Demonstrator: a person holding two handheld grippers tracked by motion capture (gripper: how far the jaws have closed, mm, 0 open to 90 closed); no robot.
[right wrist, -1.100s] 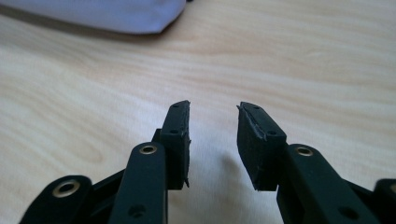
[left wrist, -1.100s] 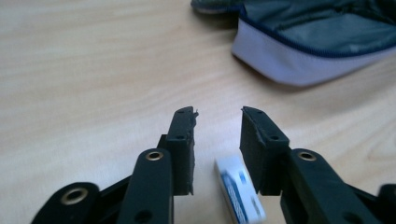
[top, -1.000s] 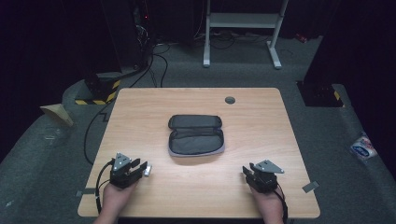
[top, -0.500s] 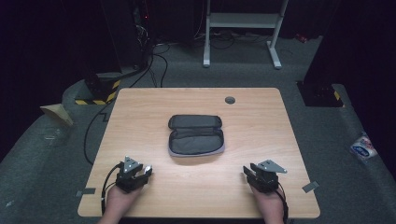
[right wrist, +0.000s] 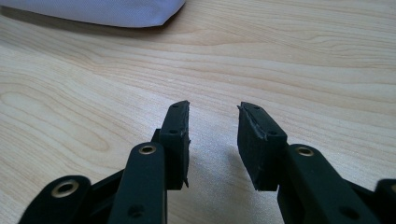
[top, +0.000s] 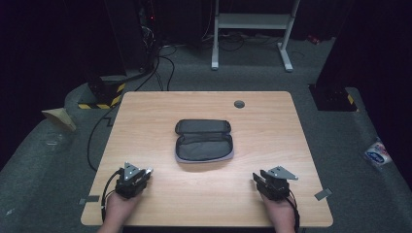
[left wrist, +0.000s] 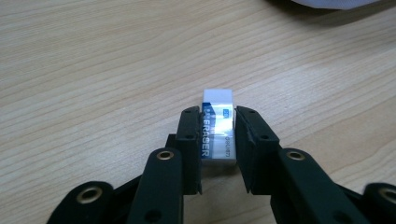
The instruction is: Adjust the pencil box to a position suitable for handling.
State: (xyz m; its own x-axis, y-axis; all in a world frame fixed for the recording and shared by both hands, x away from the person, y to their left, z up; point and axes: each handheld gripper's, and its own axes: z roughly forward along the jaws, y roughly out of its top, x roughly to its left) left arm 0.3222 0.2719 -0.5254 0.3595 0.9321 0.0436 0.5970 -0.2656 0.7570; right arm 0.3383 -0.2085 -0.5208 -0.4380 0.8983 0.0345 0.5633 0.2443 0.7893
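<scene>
A white eraser (left wrist: 218, 130) with a blue printed sleeve lies on the wooden table (top: 160, 111), and my left gripper (left wrist: 217, 116) is shut on it, a jaw against each long side. From above, the left gripper (top: 145, 173) sits near the table's front left, with the eraser's white end (top: 148, 171) poking out. At the front right my right gripper (top: 256, 178) rests low over the wood. Its jaws (right wrist: 214, 109) stand open with nothing between them. An open grey pencil case (top: 204, 141) lies in the middle of the table, apart from both grippers.
The case's pale edge shows at the top of the left gripper view (left wrist: 336, 3) and of the right gripper view (right wrist: 102, 11). A small round grommet (top: 239, 104) sits near the table's far edge. Cables and a white stand (top: 252, 29) are on the floor beyond.
The left gripper shifted slightly to and fro near the front left with the eraser at its jaws. The right gripper and the pencil case have stayed put.
</scene>
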